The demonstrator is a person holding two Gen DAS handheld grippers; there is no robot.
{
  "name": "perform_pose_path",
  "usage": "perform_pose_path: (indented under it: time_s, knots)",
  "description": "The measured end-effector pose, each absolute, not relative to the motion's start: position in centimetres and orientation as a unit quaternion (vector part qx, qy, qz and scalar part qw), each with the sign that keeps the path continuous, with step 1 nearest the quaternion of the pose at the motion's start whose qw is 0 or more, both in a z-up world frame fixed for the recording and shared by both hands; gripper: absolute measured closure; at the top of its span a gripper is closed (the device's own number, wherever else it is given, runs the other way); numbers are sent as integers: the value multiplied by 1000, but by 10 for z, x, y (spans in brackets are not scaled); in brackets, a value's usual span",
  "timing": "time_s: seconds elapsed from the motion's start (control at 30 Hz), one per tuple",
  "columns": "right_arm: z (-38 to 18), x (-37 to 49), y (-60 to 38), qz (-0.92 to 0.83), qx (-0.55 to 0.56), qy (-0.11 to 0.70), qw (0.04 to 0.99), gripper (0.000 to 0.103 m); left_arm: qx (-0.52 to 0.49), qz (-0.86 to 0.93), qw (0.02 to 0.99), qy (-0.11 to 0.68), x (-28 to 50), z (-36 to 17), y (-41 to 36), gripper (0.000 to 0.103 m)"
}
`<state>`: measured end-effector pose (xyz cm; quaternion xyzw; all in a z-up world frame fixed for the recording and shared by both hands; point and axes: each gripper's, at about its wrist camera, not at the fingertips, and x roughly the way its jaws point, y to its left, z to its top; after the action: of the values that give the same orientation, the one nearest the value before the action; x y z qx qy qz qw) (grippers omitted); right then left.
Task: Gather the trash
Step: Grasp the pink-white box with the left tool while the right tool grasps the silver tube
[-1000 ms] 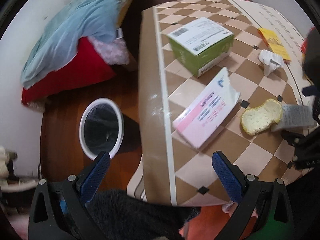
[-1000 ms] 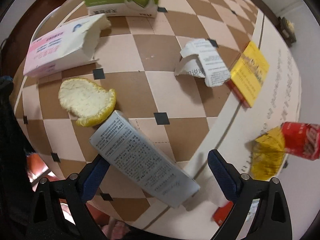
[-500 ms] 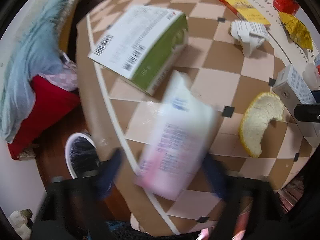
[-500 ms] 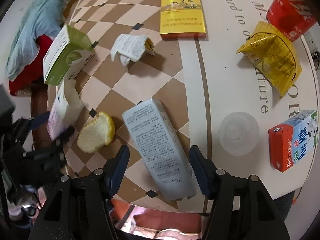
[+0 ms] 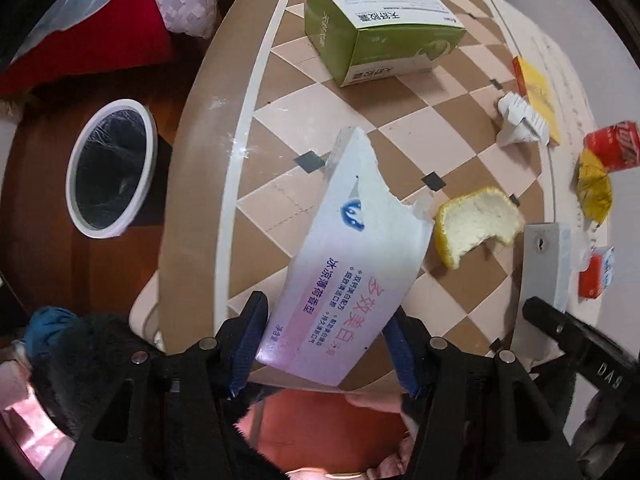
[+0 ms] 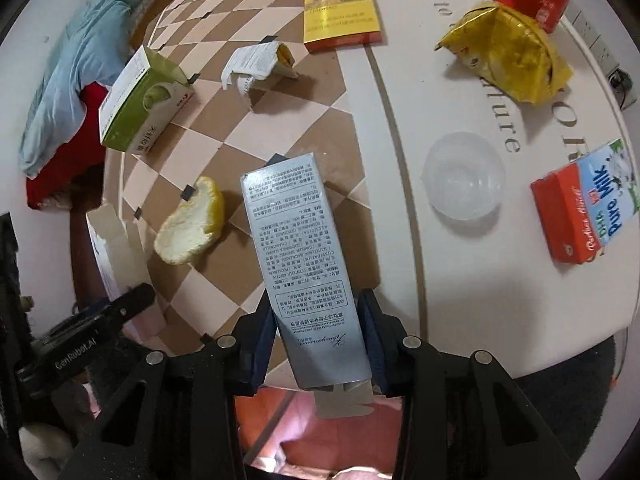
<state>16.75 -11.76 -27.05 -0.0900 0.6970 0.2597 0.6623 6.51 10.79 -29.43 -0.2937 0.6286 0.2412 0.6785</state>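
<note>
1. Left wrist view is now showing the left gripper (image 5: 324, 344) clamping the near end of the torn pink-and-white cardboard toothpaste box (image 5: 352, 264), where a second ago its blue pads were standing wide apart above the table with nothing between them.
2. Right wrist view is showing the right gripper (image 6: 316, 344) squeezing the near end of the long grey cardboard box with small print (image 6: 300, 272); a second ago that box was lying loose between open jaws.
3. Both boxes are now being held at the near edge of the checkered brown-and-cream table (image 5: 280, 92), the pink one tilting up off the surface; whether the grey one is fully off the table I cannot tell.
4. That change is meaning two pieces of trash are secured at once and are ready to be carried.
5. A white-rimmed round waste bin with a black liner (image 5: 110, 168) is standing on the floor to the left of the table, apart from it, and is looking like the likely drop point.
6. Still lying uncollected are a yellow citrus peel (image 6: 192, 224), a green-and-white carton (image 5: 376, 20) at the far side, a crumpled white paper (image 6: 256, 64) and a yellow foil wrapper (image 6: 508, 52).
</note>
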Motion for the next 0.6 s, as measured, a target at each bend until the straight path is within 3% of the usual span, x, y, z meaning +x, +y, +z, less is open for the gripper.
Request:
perform_pose_path:
  time_s: [0.1,0.13,0.37,0.5,0.57,0.6]
  knots:
    - [-276,165,-106,260,-114,686,670,55,-247,238,684,644,71,-307,104,48]
    - [-277,162,-103,260,-128,678,675,55,-224,242,685,649,73,-311,104,43]
    - [-286,159,-74,249,-158,661,690,52,-173,250,707,639,75,-305,94,44]
    - [-293,146,-60,244,-172,651,698,54,-158,249,713,636,75,-299,76,48]
    - [-295,137,-56,245,-182,644,701,57,-164,240,718,633,74,-298,72,60]
    - [-296,133,-55,247,-194,639,702,59,-161,239,718,633,76,-297,70,60]
